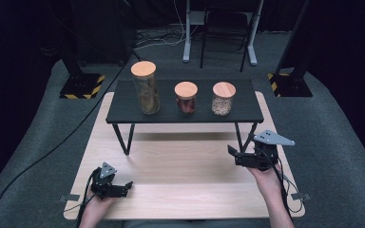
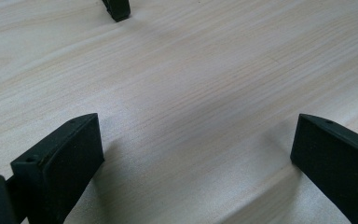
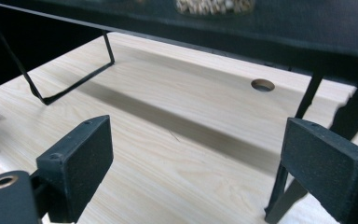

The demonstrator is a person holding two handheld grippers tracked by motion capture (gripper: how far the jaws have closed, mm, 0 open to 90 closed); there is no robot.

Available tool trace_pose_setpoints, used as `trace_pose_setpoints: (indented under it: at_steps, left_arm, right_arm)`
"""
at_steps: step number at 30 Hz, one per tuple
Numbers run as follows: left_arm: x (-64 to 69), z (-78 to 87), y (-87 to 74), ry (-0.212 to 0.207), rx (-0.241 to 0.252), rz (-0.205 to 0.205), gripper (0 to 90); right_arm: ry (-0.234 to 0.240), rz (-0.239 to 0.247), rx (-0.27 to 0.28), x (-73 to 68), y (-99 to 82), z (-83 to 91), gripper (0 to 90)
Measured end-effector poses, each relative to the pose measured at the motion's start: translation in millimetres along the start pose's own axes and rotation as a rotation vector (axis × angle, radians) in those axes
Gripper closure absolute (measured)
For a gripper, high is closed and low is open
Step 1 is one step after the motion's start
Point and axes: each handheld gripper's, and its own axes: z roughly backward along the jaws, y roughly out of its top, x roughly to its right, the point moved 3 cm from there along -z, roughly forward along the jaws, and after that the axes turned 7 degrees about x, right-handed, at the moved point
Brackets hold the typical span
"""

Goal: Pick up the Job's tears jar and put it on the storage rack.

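Three glass jars with wooden lids stand on a low black shelf (image 1: 123,114): a tall one (image 1: 145,88) at the left, a short one with red contents (image 1: 186,97) in the middle, and a short one with pale grains (image 1: 223,99) at the right. My left gripper (image 1: 126,186) rests low near the front left of the wooden board (image 1: 180,190). Its jaws stand wide open over bare wood (image 2: 196,149). My right gripper (image 1: 231,153) hovers by the shelf's front right leg, pointing left. Its jaws are open with nothing between them (image 3: 196,158). The pale-grain jar (image 3: 214,5) sits above on the shelf.
The shelf's thin black wire legs (image 3: 65,91) stand on the board, and one foot (image 2: 117,8) lies ahead of the left gripper. A round hole (image 3: 263,85) is cut in the board under the shelf. Grey carpet, cables and stand bases surround the board.
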Motion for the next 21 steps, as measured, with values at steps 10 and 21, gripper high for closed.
trace_pose_setpoints:
  at_steps: [10, 21]
  left_arm:
    - [0.1, 0.0, 0.0, 0.001, 0.0, 0.001, 1.9]
    - [0.1, 0.0, 0.0, 0.001, 0.0, 0.001, 2.0]
  right_arm:
    - [-0.028, 0.008, -0.007, 7.9, -35.9, 2.6, 7.7]
    - [-0.054, -0.004, -0.035, 19.2, -78.9, -0.5, 7.8]
